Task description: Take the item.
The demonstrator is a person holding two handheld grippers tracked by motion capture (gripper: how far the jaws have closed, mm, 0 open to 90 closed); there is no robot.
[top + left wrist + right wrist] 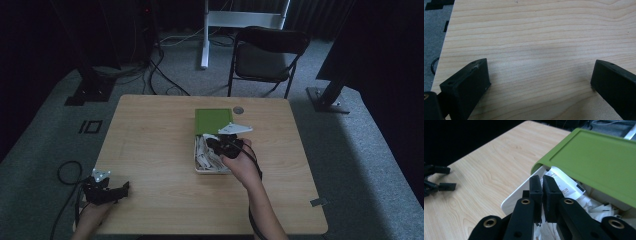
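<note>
A white box (210, 171) sits at the table's middle right, with a green lid (213, 121) lying over its far half. White paper slips (204, 152) fill it. My right gripper (211, 143) hangs over the box's near half. In the right gripper view its jaws (541, 187) are pressed together above the box's rim (516, 195), just in front of the lid (594, 162) and the slips (566, 183). I cannot tell if a slip is pinched. My left gripper (123, 188) rests open at the front left corner, with bare wood between its jaws (539, 75).
A small round grey object (238, 109) lies on the table behind the lid. Beyond the far edge stand a black folding chair (267, 52) and a white stand (240, 20). Cables (160, 75) trail across the floor. The left gripper (439, 180) shows far off.
</note>
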